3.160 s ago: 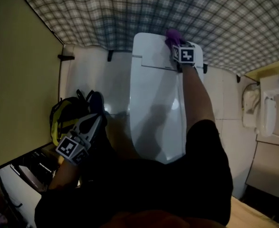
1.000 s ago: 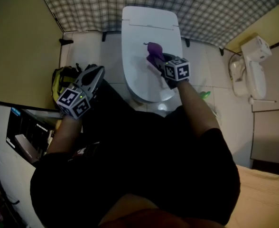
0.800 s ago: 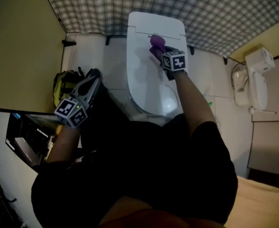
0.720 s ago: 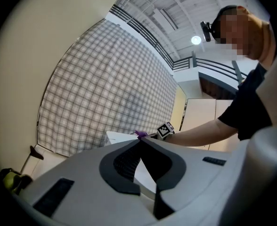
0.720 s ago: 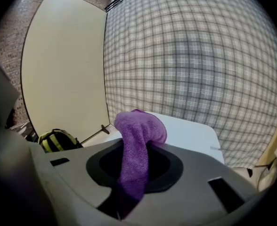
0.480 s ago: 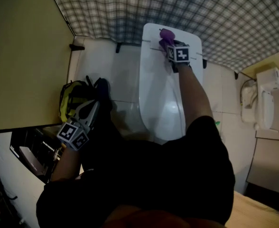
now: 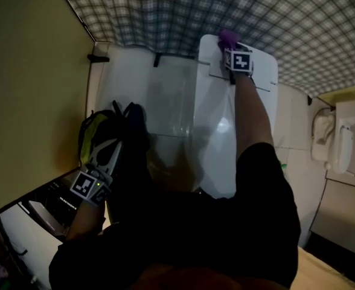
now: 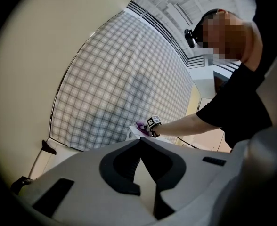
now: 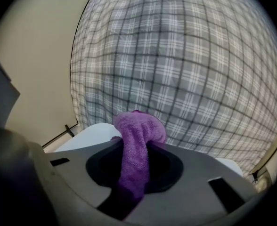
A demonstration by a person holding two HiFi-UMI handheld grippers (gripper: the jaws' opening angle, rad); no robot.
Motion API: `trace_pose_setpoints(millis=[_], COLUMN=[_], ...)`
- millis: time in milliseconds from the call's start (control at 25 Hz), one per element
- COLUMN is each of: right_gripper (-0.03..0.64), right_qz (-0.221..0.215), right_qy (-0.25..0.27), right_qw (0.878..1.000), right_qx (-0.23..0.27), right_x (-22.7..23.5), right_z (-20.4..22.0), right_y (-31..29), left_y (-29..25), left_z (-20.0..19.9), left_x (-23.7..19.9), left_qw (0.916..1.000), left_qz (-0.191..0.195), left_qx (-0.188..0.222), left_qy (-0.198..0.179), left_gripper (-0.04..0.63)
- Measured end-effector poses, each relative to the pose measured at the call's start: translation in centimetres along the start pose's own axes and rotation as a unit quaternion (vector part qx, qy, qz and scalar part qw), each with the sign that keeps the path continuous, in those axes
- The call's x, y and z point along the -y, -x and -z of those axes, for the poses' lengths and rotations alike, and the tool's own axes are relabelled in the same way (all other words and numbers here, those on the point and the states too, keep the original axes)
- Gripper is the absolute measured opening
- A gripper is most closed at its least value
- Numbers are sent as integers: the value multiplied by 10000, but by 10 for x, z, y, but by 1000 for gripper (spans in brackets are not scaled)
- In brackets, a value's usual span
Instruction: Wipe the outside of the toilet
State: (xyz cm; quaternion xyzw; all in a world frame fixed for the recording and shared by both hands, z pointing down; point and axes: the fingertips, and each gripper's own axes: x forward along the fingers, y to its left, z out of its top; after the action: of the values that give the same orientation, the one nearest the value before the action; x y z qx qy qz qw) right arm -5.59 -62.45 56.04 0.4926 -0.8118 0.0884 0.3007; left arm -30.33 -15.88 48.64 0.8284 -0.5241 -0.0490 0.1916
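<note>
The white toilet [image 7: 226, 138] stands with its lid down in the middle of the head view. My right gripper [image 7: 230, 47] is at the toilet's far end, by the plaid wall, shut on a purple cloth [image 7: 227, 38]. In the right gripper view the purple cloth [image 9: 136, 145] bulges out between the jaws over the white toilet top [image 9: 89, 133]. My left gripper [image 7: 114, 148] hangs at the lower left, away from the toilet, shut with nothing in it. The left gripper view shows the left gripper [image 8: 141, 141] with its jaw tips together and the toilet [image 8: 133, 133] far off.
A yellow and black backpack [image 7: 96, 132] lies on the floor left of the toilet. A white wall fixture [image 7: 340, 135] is at the right. A dark case [image 7: 41, 207] sits at the lower left. A plaid wall [image 7: 183, 11] runs behind and a yellow wall [image 7: 26, 89] to the left.
My right gripper has carried the purple cloth from the lid's front part back to the toilet's far end. The left gripper has sunk lower and stayed shut.
</note>
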Motion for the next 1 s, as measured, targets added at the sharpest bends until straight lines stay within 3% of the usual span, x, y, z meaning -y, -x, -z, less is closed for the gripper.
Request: trace_pose_setpoints(millis=[160, 440, 600, 800, 1000], right_gripper=[94, 94, 92, 92, 87], right_qz=[23, 135, -145, -751, -958], right_qy=[36, -34, 99, 263, 479], right_qw=[10000, 9998, 9989, 9940, 9884], right_qx=[-56, -117, -427, -749, -1073], right_x=[2, 16, 6, -33, -72], right_z=[-7, -9, 1, 39, 115], right_y=[-9, -21, -12, 41, 129], left_y=[3, 17, 20, 24, 36], left_z=[7, 15, 14, 7, -12], left_x=[3, -5, 1, 38, 94], left_qw=[9999, 9997, 9998, 10000, 9986], left_qz=[72, -140, -134, 70, 380], left_qx=[-47, -148, -119, -6, 254], left_qy=[107, 166, 88, 3, -281], left_gripper=[3, 3, 3, 3, 3])
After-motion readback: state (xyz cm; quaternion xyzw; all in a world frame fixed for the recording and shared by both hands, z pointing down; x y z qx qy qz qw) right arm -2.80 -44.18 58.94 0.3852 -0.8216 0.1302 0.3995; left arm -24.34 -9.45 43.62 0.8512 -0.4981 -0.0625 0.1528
